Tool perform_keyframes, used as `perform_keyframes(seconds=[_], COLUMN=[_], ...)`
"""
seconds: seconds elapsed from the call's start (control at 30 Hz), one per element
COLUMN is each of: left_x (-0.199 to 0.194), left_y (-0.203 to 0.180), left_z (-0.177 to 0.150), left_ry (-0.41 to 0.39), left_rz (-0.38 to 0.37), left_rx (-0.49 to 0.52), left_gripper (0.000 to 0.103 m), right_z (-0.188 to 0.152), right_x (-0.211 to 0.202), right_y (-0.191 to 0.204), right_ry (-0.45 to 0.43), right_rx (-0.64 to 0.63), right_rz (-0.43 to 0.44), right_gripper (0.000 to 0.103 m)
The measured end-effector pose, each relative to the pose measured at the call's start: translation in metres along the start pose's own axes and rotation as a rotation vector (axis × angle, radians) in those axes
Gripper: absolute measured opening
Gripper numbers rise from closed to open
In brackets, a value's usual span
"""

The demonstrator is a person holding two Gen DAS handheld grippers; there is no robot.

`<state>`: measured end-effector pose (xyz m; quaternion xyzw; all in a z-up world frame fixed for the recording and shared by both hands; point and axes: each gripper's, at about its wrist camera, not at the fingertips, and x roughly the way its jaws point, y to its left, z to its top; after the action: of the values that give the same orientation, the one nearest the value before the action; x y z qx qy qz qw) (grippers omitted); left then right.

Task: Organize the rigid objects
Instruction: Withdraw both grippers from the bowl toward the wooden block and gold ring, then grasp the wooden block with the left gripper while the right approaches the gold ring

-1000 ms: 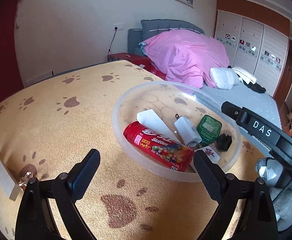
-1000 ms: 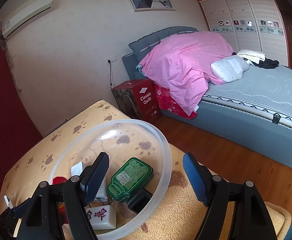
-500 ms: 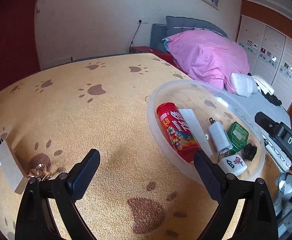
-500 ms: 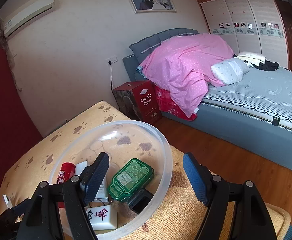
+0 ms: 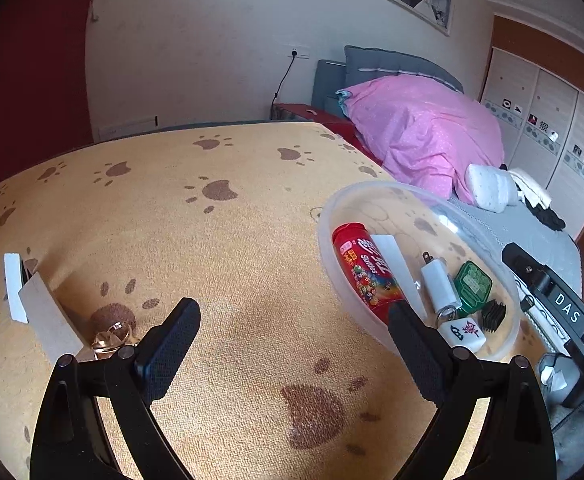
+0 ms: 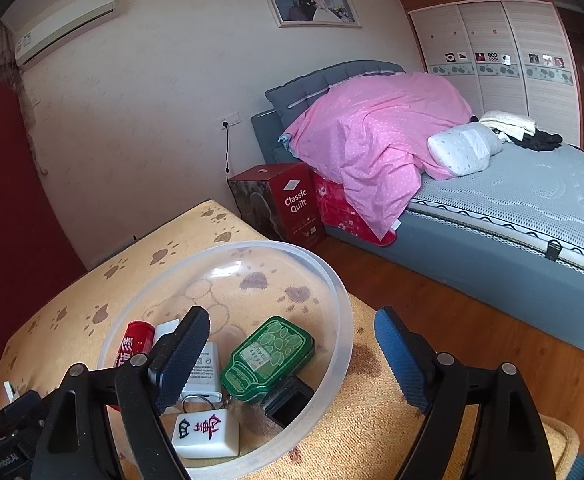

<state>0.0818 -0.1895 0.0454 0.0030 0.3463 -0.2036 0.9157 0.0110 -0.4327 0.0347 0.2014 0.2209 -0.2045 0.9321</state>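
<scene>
Left claw (image 5: 293, 344) open wide, nothing between the pads, hanging over the bare paw-print cloth of the bench (image 5: 220, 240). Right claw (image 6: 292, 354) jaws opening; the near rim of the clear bowl (image 6: 333, 280) sits between them, pads not pressing it.

Bowl sits at the bench's right edge and holds a red Skittles tube (image 5: 365, 272), white charger (image 5: 439, 286), green tin (image 6: 270, 354), mahjong-tile keychain (image 6: 206, 432), small black ribbed part (image 5: 493, 314) and a white card (image 5: 395, 264).

Outside the bowl, at the bench's left edge: gold ring (image 5: 112, 334) beside a white card piece (image 5: 48, 320).
</scene>
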Motion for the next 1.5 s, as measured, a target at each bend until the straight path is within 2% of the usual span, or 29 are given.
perform_keyframes(seconds=[0.23, 0.53, 0.87, 1.2, 1.5], left_x=[-0.01, -0.023, -0.036, -0.029, -0.022], left_y=[0.018, 0.056, 0.114, 0.148, 0.163], left_z=[0.001, 0.0, -0.008, -0.015, -0.022], left_ry=[-0.013, -0.038, -0.035, -0.009, 0.029], left_rz=[0.041, 0.152, 0.276, 0.348, 0.356], left_rx=[-0.037, -0.106, -0.228, -0.307, -0.354], left_gripper=[0.095, 0.095, 0.095, 0.095, 0.095], right_z=[0.0, 0.0, -0.003, -0.016, -0.048], right_x=[0.0, -0.003, -0.008, -0.03, -0.033], right_y=[0.002, 0.005, 0.015, 0.056, 0.087], right_ry=[0.002, -0.004, 0.008, 0.059, 0.135], right_rx=[-0.007, -0.024, -0.067, -0.138, -0.23], right_rz=[0.003, 0.002, 0.021, 0.176, 0.266], right_gripper=[0.088, 0.088, 0.088, 0.088, 0.088])
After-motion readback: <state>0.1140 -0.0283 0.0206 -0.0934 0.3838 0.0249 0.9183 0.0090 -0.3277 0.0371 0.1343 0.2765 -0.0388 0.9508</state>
